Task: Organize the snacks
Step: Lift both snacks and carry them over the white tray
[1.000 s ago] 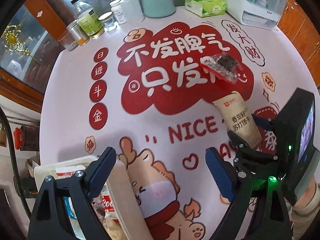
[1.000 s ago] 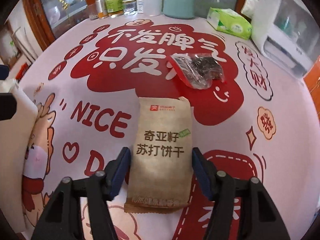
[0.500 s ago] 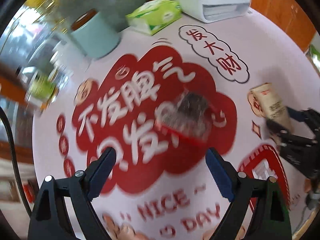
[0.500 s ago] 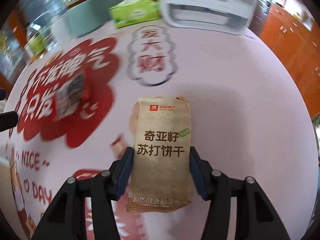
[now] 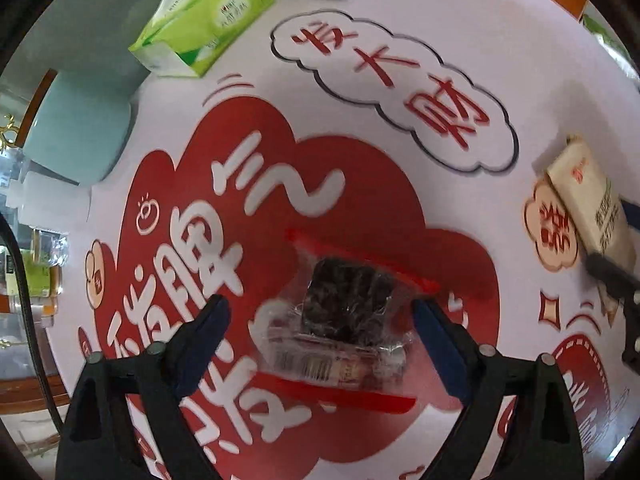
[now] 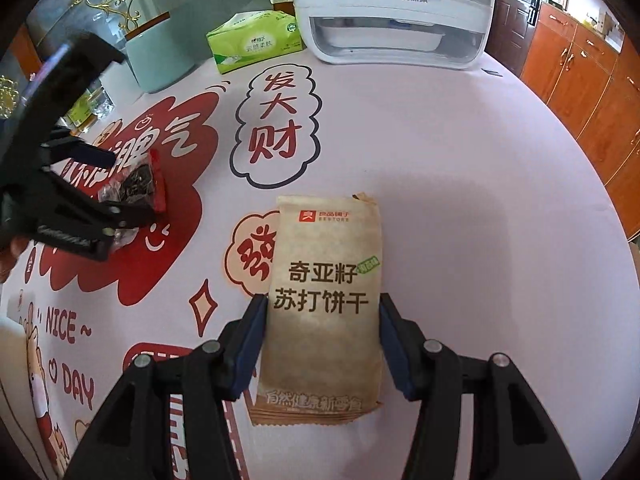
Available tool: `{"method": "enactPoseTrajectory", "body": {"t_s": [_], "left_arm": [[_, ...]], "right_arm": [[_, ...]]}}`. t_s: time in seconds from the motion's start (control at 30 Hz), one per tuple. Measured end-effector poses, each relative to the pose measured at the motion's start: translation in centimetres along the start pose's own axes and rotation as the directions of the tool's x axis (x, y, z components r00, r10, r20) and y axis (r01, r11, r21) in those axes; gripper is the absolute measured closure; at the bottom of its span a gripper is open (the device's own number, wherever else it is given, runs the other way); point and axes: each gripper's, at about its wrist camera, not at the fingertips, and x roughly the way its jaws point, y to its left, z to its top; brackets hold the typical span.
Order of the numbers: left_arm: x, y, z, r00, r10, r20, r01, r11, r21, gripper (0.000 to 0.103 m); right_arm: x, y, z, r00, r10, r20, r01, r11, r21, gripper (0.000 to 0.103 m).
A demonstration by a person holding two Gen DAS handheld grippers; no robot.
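Note:
A clear snack packet with red edges and a dark cake inside (image 5: 344,316) lies on the printed tablecloth (image 5: 460,40). My left gripper (image 5: 320,312) is open, its fingers on either side of the packet without touching it; it also shows in the right wrist view (image 6: 100,192). My right gripper (image 6: 322,312) is shut on a tan cracker packet with Chinese print (image 6: 326,296) and holds it above the cloth at the right. This cracker packet also shows at the right edge of the left wrist view (image 5: 592,208).
A green tissue box (image 6: 256,40), a pale teal canister (image 6: 160,60) and a white appliance (image 6: 396,12) stand at the back of the table. Jars (image 5: 40,264) stand at the far left. The corner of a white bin (image 6: 8,340) shows at the left. Orange cabinets (image 6: 580,80) stand at the right.
My left gripper has moved from the white bin over to the clear packet and now straddles it. My right gripper has lifted the cracker packet and carried it right.

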Motion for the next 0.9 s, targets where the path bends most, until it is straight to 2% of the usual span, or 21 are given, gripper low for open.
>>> {"method": "enactPoseTrajectory", "body": {"t_s": [0.1,0.17,0.2,0.23,0.3,0.37,0.47,0.5,0.7,0.8,0.9], "left_arm": [[0.5,0.8,0.3,0.999,-0.054,-0.002,0.054,0.998,-0.037,0.01],[0.6,1.3,0.0,0.995,-0.098,0.01,0.099,0.994,-0.055,0.018],[0.5,1.5,-0.2,0.989,-0.146,0.021,0.147,0.987,-0.065,0.031],[0.5,1.5,-0.3,0.987,-0.156,0.026,0.157,0.985,-0.072,0.033],[0.2,1.2,-0.8,0.989,-0.133,0.059,0.137,0.988,-0.069,0.035],[-0.1,0.8,-1.4,0.988,-0.126,0.089,0.133,0.988,-0.073,0.044],[-0.6,0.3,-2.6,0.989,-0.107,0.101,0.118,0.986,-0.114,0.05],[-0.8,0.1,-3.1,0.989,-0.107,0.107,0.12,0.985,-0.124,0.06],[-1.8,-1.2,-8.9,0.987,-0.148,0.061,0.158,0.959,-0.236,0.061],[-2.9,-2.2,-13.2,0.981,-0.188,0.038,0.191,0.936,-0.296,0.061],[-5.4,-4.2,-18.2,0.975,-0.216,0.053,0.221,0.924,-0.312,0.061]], "right_arm": [[0.0,0.0,0.0,1.0,0.005,0.005,-0.005,1.0,-0.009,0.048],[0.1,0.1,0.0,1.0,-0.001,0.011,0.001,1.0,-0.019,0.048],[0.1,0.2,0.0,1.0,-0.006,0.014,0.007,1.0,-0.023,0.048],[0.1,0.3,0.0,1.0,-0.013,0.016,0.013,1.0,-0.027,0.048],[0.2,0.5,-0.1,0.999,-0.026,0.018,0.027,0.999,-0.035,0.048],[0.2,0.7,-0.1,0.999,-0.039,0.019,0.04,0.998,-0.04,0.048],[0.2,0.8,-0.2,0.999,-0.045,0.014,0.046,0.998,-0.037,0.048],[0.1,0.9,-0.3,0.999,-0.045,0.01,0.045,0.998,-0.036,0.048],[-1.1,2.0,-2.6,0.999,-0.031,-0.012,0.03,0.999,-0.039,0.049],[-2.1,2.9,-4.5,0.999,-0.008,-0.033,0.007,0.999,-0.039,0.049],[-3.3,4.1,-6.8,0.998,0.01,-0.057,-0.013,0.998,-0.055,0.049]]}}
